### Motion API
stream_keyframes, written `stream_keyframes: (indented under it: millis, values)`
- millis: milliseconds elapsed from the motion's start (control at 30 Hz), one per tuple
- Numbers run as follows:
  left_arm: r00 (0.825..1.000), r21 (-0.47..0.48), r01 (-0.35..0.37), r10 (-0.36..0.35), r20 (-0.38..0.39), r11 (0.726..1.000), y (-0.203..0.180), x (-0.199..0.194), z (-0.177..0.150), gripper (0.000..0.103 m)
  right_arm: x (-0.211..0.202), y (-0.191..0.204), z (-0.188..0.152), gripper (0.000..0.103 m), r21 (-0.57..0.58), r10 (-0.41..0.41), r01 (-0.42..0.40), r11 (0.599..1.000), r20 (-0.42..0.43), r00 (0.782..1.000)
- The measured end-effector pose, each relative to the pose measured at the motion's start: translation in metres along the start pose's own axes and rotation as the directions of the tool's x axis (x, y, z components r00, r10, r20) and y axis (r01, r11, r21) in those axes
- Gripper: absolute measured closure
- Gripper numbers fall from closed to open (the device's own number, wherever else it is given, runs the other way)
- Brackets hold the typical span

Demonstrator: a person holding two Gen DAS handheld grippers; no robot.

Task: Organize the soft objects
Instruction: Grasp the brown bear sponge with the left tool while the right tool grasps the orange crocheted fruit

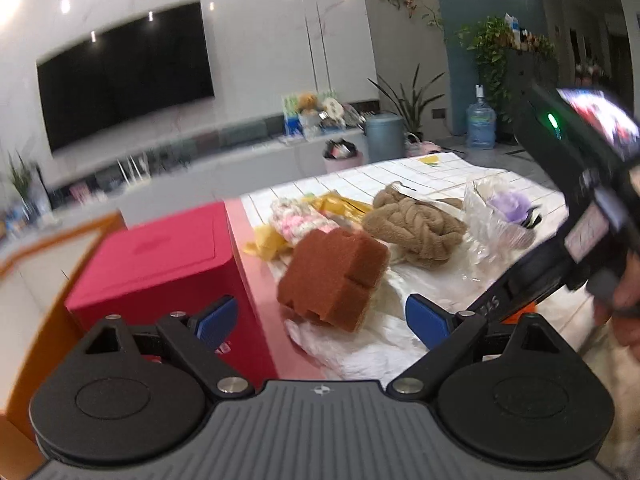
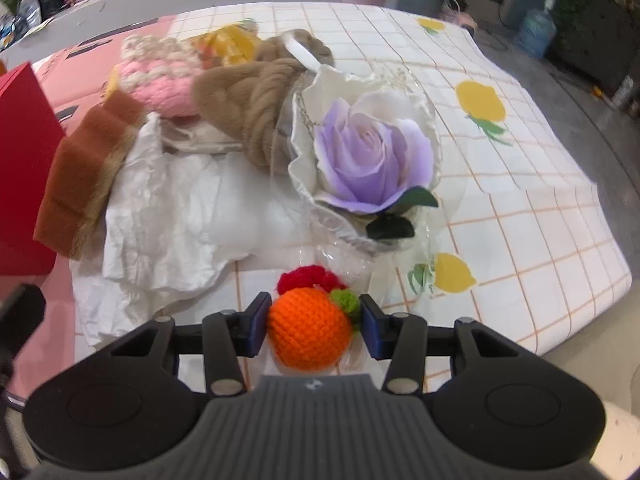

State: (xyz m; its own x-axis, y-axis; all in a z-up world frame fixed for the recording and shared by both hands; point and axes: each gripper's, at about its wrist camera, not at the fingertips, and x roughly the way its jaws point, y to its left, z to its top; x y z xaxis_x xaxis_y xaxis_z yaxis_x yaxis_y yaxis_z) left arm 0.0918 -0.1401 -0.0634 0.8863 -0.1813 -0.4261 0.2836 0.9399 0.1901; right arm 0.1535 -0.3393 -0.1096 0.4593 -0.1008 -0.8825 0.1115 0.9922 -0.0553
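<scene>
My right gripper (image 2: 314, 322) is shut on an orange crocheted ball (image 2: 310, 334) with red and green tufts, low over the table's front. Ahead lie a purple fabric rose (image 2: 370, 160) in clear wrap, a tan braided plush (image 2: 256, 92), a pink knitted piece (image 2: 160, 76) and a brown sponge block (image 2: 86, 172). My left gripper (image 1: 320, 324) is open and empty, just short of the brown sponge (image 1: 334, 276). The plush (image 1: 414, 228) and the rose (image 1: 510, 206) lie beyond it. The right gripper's body (image 1: 576, 216) shows at the right.
A red box (image 1: 160, 264) stands at the left on a pink surface (image 1: 260, 280). White crumpled cloth (image 2: 160, 220) lies under the pile. A lemon-print checked tablecloth (image 2: 520, 200) covers the table, with its edge at the right. A TV wall and plants are behind.
</scene>
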Motion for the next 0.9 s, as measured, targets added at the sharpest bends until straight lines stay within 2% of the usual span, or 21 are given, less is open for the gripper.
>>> stream_keyframes:
  millis: [100,200,333,400,533,700,800,833,867,900]
  values:
    - [0.999,0.065,-0.035,0.034,0.012,0.997,-0.016,0.003,-0.005,0.002,-0.002,0.005,-0.003,0.056,-0.038,-0.023,0.023,0.999,0.015,1.000]
    - [0.999,0.140,-0.034,0.034,0.000,0.990,-0.028,0.008,-0.006,0.011,-0.003,0.006,-0.006,0.056,-0.054,-0.033,0.034,0.998,0.029,0.999]
    - [0.991,0.221,-0.136,0.137,0.013,0.966,-0.038,0.023,-0.005,0.017,-0.002,-0.004,-0.006,0.056,-0.003,0.006,-0.006,1.000,0.018,1.000]
    - [0.986,0.257,-0.162,0.165,0.010,0.953,-0.041,0.030,-0.004,0.021,-0.004,-0.006,-0.007,0.056,0.006,0.013,-0.013,1.000,0.016,1.000]
    - [0.990,0.296,-0.130,0.138,-0.006,0.946,-0.049,0.036,-0.004,0.022,-0.009,-0.006,-0.009,0.056,0.021,0.056,-0.057,0.998,0.016,0.998]
    - [0.986,0.331,-0.156,0.168,-0.009,0.930,-0.062,0.049,-0.006,0.024,-0.012,-0.010,-0.010,0.055,0.055,0.088,-0.089,0.995,0.020,0.996]
    - [0.973,0.345,-0.226,0.229,0.034,0.911,-0.068,0.058,-0.005,0.041,-0.011,-0.015,-0.011,0.055,0.090,0.095,-0.096,0.991,0.010,0.995]
    - [0.971,0.340,-0.232,0.237,0.027,0.911,-0.069,0.062,-0.004,0.056,-0.010,-0.017,-0.011,0.055,0.099,0.099,-0.099,0.990,0.006,0.995]
    - [0.974,0.331,-0.214,0.225,0.004,0.919,-0.067,0.066,-0.002,0.065,-0.009,-0.019,-0.011,0.055,0.111,0.106,-0.105,0.988,0.000,0.994]
    - [0.976,0.304,-0.201,0.217,-0.018,0.931,-0.064,0.066,0.001,0.066,-0.008,-0.020,-0.010,0.055,0.120,0.112,-0.111,0.987,-0.005,0.994]
